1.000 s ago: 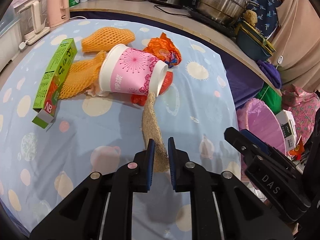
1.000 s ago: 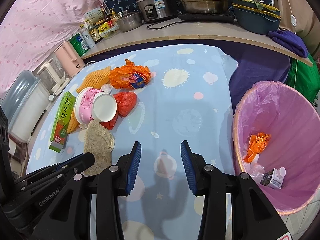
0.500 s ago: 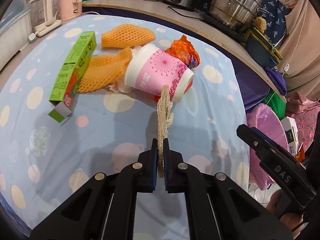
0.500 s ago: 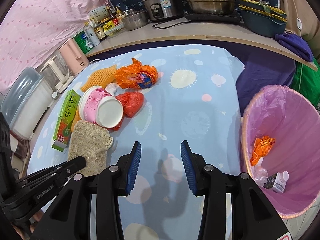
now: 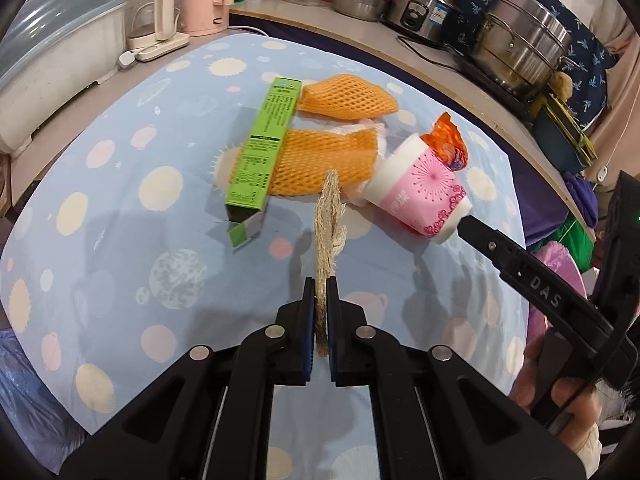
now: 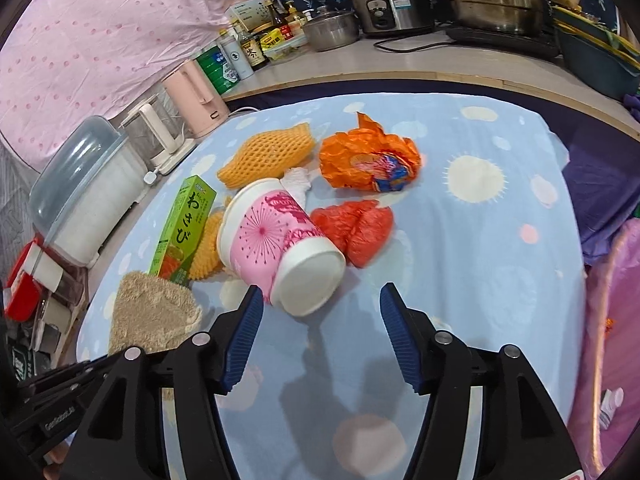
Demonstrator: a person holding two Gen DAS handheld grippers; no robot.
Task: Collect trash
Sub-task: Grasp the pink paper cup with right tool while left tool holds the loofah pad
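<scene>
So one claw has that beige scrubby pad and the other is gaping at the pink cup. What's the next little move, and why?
Probably the right gripper should ease forward and close on the pink cup. Its jaws have just been opening, and the cup lies on its side with its white base just ahead of them, not yet between them. The left gripper is already shut on the beige pad, so it needs no new grasp.

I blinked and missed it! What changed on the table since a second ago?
The left gripper closed on the beige cloth and lifted it off the table. The right gripper moved up to the pink cup, and its fingers have just been opening, nothing held. The green box, orange nets and wrappers stayed put.
</scene>
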